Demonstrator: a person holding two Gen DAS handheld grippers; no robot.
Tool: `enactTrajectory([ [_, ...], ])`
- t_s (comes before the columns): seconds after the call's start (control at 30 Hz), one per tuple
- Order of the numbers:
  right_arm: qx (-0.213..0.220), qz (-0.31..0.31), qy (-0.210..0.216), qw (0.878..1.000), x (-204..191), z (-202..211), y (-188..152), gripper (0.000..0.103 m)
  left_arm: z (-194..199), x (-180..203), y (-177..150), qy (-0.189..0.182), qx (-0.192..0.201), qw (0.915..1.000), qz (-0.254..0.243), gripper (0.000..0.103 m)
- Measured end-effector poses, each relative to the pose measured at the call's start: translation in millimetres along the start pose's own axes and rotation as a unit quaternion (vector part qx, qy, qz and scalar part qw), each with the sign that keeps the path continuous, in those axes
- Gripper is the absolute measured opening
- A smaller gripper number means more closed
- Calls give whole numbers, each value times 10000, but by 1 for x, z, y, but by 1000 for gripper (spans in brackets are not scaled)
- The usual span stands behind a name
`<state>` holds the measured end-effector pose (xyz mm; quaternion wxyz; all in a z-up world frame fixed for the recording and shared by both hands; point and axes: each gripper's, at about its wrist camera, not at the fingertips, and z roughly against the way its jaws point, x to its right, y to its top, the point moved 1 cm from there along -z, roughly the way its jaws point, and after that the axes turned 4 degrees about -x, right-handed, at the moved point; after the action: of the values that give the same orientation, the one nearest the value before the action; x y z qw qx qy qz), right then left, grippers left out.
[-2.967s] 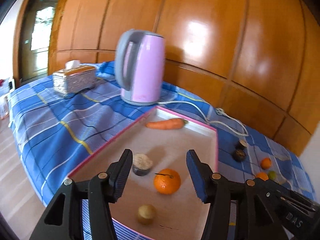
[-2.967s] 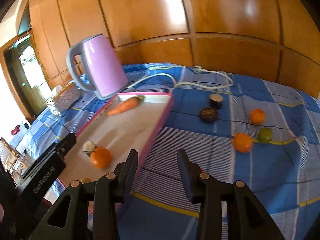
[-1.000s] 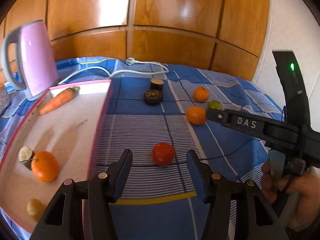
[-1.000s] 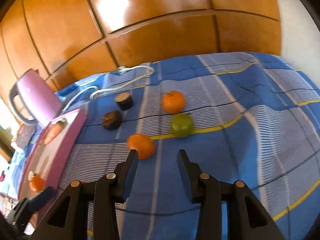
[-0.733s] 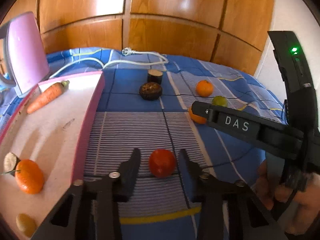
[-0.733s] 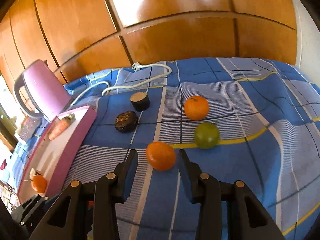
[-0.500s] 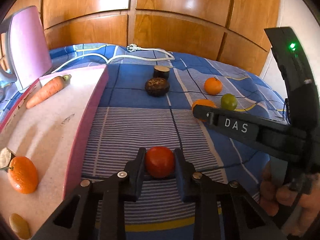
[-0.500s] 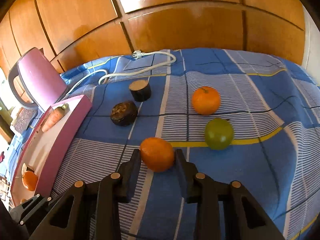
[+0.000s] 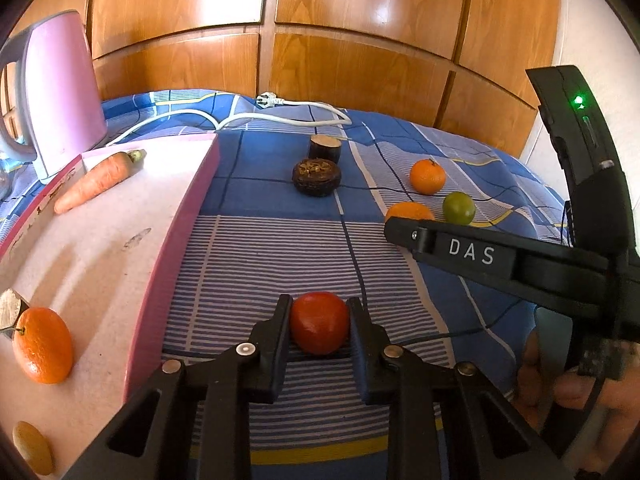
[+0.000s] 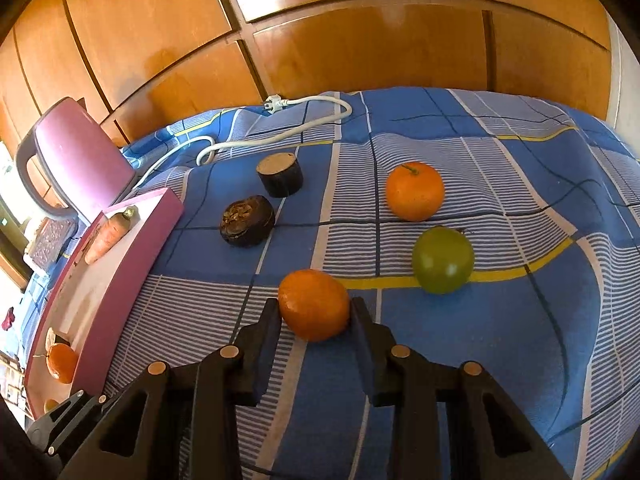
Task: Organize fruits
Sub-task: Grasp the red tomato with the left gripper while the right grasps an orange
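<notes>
My left gripper is shut on a red tomato that rests on the blue checked cloth, just right of the pink-rimmed tray. My right gripper is shut on an orange tangerine on the cloth; this gripper also shows in the left wrist view. A second tangerine and a green fruit lie beyond it to the right. The tray holds a carrot, an orange and a small yellowish fruit.
Two dark round pieces lie on the cloth between tray and fruits. A pink kettle stands behind the tray, its white cord running across the back. Wooden wall panels close the far side.
Both grippers swung right from the tray, came down over the cloth and closed: the left on the red tomato, the right on the near tangerine.
</notes>
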<state>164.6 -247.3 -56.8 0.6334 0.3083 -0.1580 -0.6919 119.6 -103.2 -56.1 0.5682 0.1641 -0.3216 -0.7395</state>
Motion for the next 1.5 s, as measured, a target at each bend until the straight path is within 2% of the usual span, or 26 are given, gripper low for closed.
enactTrajectory([
  [1.0,80,69,-52,9999,0,9,-4,34,6,4,-5,249,84,9996,-120,26],
  [1.27,139,380,-138,9991,-11,16,-11,34,12,3,-7,258,104,9996,-84,26],
  [1.5,110,469,-172,9987,-16,21,-18,34,27,4,-8,289,365,9988,-134,26],
])
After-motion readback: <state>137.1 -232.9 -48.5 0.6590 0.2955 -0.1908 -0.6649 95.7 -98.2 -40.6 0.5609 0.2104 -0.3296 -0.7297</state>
